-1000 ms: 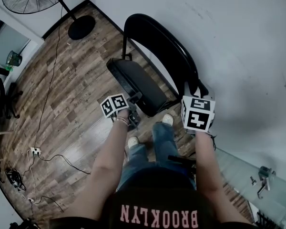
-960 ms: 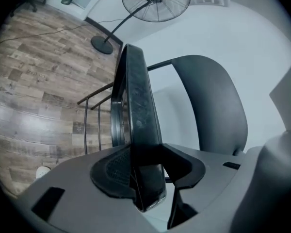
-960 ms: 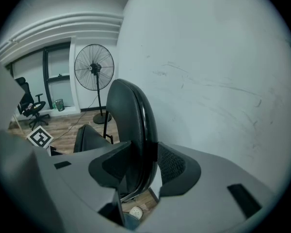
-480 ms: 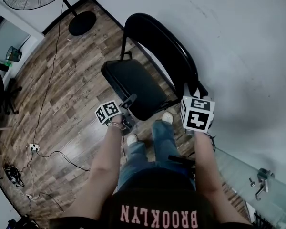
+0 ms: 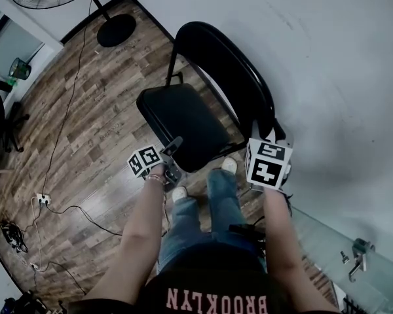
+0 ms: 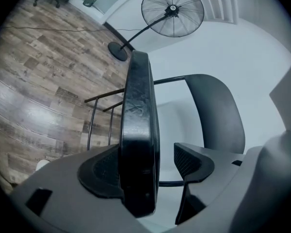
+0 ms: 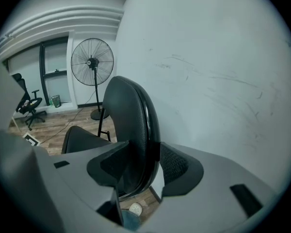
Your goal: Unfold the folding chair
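Left gripper view shows the left gripper (image 6: 148,168), jaws just opened, slack around the seat (image 6: 138,120) edge. Only the right gripper (image 7: 144,161), at four o'clock, pinches the backrest (image 7: 128,115), so the chair (image 5: 203,97) could tip.

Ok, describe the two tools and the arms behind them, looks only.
Left tool and right tool: grey bodies, black textured pads, each carrying a white cube with black square markers. Forearms unsleeved; bracelet on the left wrist; black shirt.
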